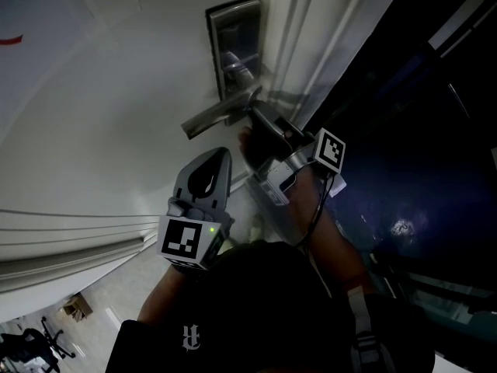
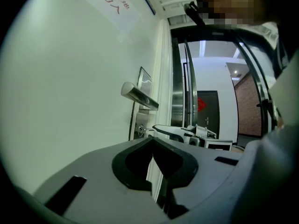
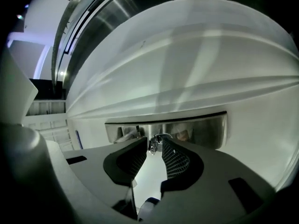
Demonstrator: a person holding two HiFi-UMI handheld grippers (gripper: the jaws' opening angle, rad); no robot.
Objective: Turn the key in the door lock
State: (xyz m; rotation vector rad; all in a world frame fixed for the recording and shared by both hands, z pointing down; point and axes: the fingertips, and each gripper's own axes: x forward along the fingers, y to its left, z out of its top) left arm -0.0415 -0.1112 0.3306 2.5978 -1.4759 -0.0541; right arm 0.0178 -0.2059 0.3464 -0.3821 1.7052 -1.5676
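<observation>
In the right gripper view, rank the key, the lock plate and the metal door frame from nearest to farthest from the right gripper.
1. The key, at the tips of the right gripper tongs.
2. The lock plate, directly behind the key, on the door.
3. The metal door frame, far off at upper left.

floor (image 1: 128, 298): pale | corridor wall (image 2: 219, 78): white, lit | far end: dark door (image 2: 207, 118), brick wall (image 2: 250, 101) | office chair (image 1: 35, 340)
</observation>
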